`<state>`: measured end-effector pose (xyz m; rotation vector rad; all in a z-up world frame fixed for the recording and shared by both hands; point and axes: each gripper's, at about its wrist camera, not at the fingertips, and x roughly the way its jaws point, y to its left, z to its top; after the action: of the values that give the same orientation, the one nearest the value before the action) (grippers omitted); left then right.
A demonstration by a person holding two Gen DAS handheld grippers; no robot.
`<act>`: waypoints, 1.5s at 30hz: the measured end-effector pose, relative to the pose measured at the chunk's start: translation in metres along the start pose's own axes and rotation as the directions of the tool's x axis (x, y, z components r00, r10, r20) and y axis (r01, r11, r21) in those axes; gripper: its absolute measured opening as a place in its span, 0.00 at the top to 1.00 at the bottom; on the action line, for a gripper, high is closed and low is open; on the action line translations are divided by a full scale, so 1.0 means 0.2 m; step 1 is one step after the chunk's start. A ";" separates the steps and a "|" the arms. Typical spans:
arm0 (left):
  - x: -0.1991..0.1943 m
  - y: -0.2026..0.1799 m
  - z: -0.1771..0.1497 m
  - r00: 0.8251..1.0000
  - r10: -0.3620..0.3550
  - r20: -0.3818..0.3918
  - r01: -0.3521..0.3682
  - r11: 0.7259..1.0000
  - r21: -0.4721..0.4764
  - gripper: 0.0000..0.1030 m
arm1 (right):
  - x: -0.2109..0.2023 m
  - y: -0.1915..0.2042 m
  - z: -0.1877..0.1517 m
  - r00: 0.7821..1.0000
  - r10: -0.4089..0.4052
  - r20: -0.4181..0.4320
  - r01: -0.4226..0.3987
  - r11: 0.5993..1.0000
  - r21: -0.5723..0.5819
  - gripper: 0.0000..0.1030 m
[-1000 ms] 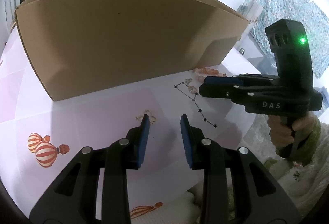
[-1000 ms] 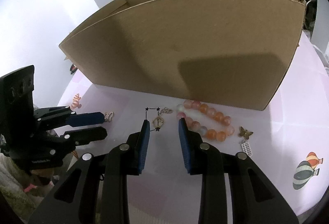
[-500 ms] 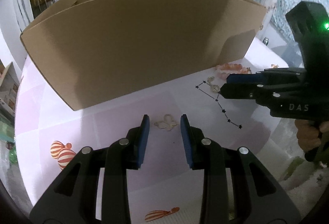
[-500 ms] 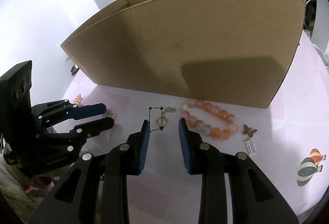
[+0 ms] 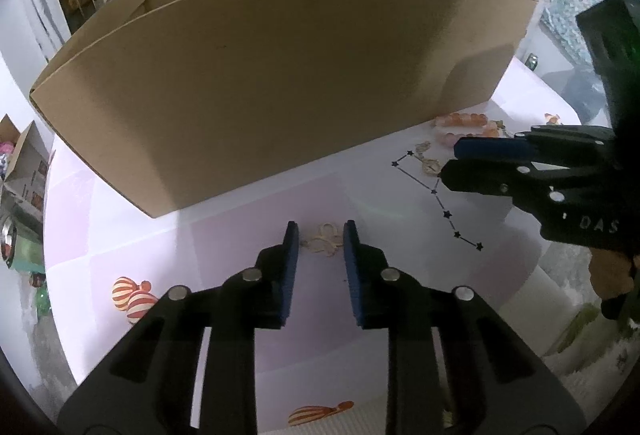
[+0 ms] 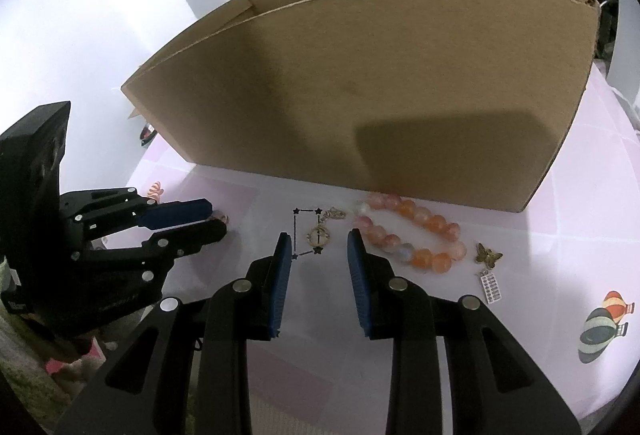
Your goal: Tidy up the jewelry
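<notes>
A pale butterfly charm (image 5: 324,241) lies on the pink cloth between the fingertips of my left gripper (image 5: 320,235). Its jaws are closing, with a sliver of gap still showing on each side of the charm. In the right wrist view the left gripper (image 6: 212,221) points right, and only a bit of that charm (image 6: 222,217) shows at its tips. My right gripper (image 6: 318,237) hangs open over a round gold pendant (image 6: 319,235) on a short chain and holds nothing. An orange and pink bead bracelet (image 6: 424,257) lies just to its right.
A large cardboard box (image 6: 380,95) stands close behind the jewelry, like a wall. A bronze butterfly charm (image 6: 488,255) and a small rectangular charm (image 6: 491,281) lie right of the bracelet. The cloth (image 6: 560,235) has printed balloons and a star pattern.
My left gripper has tipped downward and come in over the pale butterfly charm, which now sits between its tips. Its jaws have narrowed. The right gripper has stayed put.
</notes>
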<state>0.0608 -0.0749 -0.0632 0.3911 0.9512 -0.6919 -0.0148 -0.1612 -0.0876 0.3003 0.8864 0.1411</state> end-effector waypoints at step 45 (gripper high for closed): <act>-0.11 0.08 -0.04 0.999 -0.006 0.040 0.008 0.999 -0.047 0.82 | 0.11 0.12 0.03 0.997 -0.083 0.004 0.083 0.981 -0.176 0.79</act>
<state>0.0580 -0.0514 -0.0476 0.3312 0.9299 -0.6801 0.0032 -0.1335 -0.0926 0.0979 0.8816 0.1417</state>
